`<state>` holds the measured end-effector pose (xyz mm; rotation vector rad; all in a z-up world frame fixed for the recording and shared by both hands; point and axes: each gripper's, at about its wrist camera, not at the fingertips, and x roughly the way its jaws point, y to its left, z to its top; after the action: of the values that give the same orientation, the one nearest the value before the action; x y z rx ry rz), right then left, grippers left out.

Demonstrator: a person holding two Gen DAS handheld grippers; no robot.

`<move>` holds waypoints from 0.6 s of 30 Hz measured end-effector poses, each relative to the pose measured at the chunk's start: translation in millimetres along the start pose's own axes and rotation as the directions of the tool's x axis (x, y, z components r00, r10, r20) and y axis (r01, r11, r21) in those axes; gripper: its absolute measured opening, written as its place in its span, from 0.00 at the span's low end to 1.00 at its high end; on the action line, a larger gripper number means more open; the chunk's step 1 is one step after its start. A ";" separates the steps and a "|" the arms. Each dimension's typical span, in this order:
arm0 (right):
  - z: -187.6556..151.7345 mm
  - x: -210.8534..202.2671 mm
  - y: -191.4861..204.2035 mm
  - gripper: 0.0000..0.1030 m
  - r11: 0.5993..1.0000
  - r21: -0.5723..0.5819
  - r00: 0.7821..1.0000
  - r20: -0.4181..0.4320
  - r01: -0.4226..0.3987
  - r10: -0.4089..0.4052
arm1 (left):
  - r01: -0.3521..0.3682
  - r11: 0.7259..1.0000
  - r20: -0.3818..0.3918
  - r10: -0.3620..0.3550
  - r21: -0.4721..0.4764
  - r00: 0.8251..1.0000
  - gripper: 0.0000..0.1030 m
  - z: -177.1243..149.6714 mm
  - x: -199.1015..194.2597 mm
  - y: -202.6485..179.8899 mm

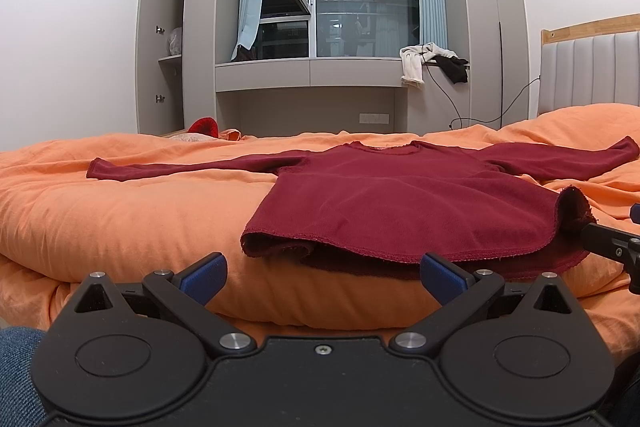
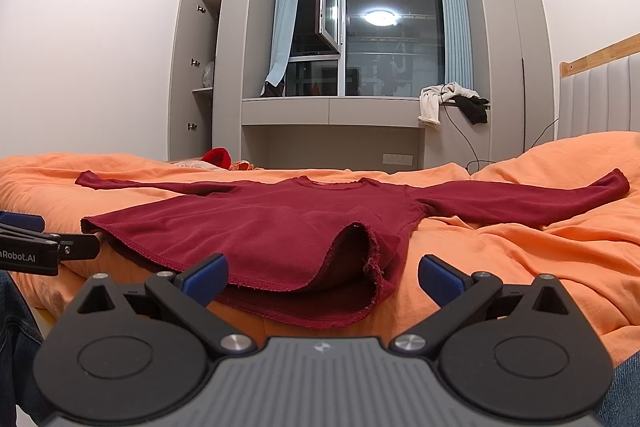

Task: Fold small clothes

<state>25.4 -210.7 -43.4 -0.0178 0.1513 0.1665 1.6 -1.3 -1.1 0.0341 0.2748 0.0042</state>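
A small dark red long-sleeved top (image 1: 384,195) lies flat on the orange bed cover (image 1: 120,211), sleeves spread left and right, hem toward me. It also shows in the right wrist view (image 2: 280,227). My left gripper (image 1: 322,277) is open and empty just short of the hem's left part. My right gripper (image 2: 322,277) is open and empty in front of the hem's right corner, which is rucked up. The right gripper's tip shows at the right edge of the left wrist view (image 1: 612,243). The left gripper's tip shows at the left edge of the right wrist view (image 2: 44,247).
A padded headboard (image 1: 592,71) stands at the right. A grey wardrobe with an open door (image 1: 160,43) and a window bench with loose clothes (image 1: 432,61) are beyond the bed. A red item (image 1: 204,127) lies at the bed's far edge.
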 end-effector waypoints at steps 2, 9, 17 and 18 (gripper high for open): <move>-0.3 0.0 -0.3 1.00 1.000 0.000 1.000 0.000 0.000 0.000 | 0.000 1.000 0.000 0.000 0.000 1.000 1.00 -0.1 0.1 0.0; 0.0 0.4 0.1 1.00 1.000 0.000 1.000 -0.001 0.000 0.000 | 0.000 1.000 -0.002 0.000 0.000 1.000 1.00 0.1 0.2 -0.1; -0.3 0.9 -0.1 1.00 1.000 -0.001 1.000 -0.001 0.000 0.000 | -0.005 1.000 -0.008 0.005 -0.005 1.000 1.00 -3.7 1.5 4.2; -0.3 1.1 -0.2 1.00 1.000 -0.002 1.000 -0.002 0.000 0.000 | -0.004 1.000 -0.008 0.004 -0.005 1.000 1.00 -3.7 1.6 4.1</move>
<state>26.4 -210.7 -43.8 -0.0194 0.1529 0.1667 2.2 2.9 -4.9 0.0296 0.2829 0.0093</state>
